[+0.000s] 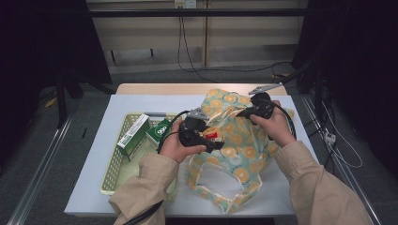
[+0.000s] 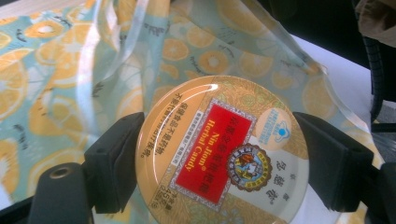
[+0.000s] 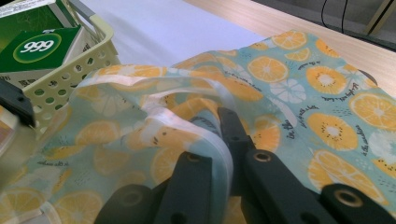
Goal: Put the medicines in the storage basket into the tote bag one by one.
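Note:
A light-blue cloth bag (image 1: 234, 140) printed with orange slices lies on the white table mat, right of centre. My left gripper (image 1: 212, 139) is shut on a round yellow tin of herbal candy (image 2: 219, 149) with a red label, held over the bag's left side. The tin (image 1: 212, 135) shows as a small red and yellow spot between the jaws. My right gripper (image 1: 245, 112) is shut on the bag's pale rim strap (image 3: 219, 154) at the bag's upper part, lifting the fabric (image 3: 299, 88).
A pale yellow perforated basket (image 1: 112, 168) stands left of the bag. It holds a green and white box (image 1: 133, 132) and a green box marked 999 (image 3: 39, 49). The wooden table edge (image 1: 159, 88) runs behind the mat. Cables hang at the back.

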### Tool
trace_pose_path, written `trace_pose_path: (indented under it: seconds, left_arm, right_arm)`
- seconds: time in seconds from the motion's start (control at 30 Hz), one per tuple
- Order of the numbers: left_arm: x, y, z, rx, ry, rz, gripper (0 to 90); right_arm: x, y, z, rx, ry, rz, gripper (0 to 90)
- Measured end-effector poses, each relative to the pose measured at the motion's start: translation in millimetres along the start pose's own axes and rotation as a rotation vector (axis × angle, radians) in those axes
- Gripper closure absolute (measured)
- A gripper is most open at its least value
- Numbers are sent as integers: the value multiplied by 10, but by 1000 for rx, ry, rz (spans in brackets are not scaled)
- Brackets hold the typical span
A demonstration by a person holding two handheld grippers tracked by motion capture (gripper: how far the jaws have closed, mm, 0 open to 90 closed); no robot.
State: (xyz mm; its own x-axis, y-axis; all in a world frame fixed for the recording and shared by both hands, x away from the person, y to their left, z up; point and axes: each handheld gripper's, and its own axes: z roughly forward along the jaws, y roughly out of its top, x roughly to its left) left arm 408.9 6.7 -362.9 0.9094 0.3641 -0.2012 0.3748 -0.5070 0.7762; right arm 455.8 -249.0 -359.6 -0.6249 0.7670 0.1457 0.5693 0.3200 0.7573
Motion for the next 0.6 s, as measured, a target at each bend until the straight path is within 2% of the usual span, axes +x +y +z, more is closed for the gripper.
trace_pose_path:
  seconds: [0.07,0.2,0.37,0.5,0.53,0.57,0.6]
  left_arm:
    - [-8,20,76,-3,-11,-5,204]
    - [-15,45,228,5,-14,15,204]
    - [27,53,413,17,-10,9,204]
    - [99,56,512,48,41,15,204]
    - [121,62,519,55,84,13,204]
    - [163,61,531,45,67,5,204]
    - [194,65,535,48,77,2,204]
  right_arm:
    - [-3,4,6,-1,0,3,900]
    - [-10,2,18,2,1,7,900]
    - [-22,14,6,-5,3,10,900]
    - [-26,15,-11,-5,2,12,900]
    - [-27,16,-15,-4,2,12,900]
    - [-28,17,-20,-7,1,11,900]
    - [-21,19,-29,-8,2,18,900]
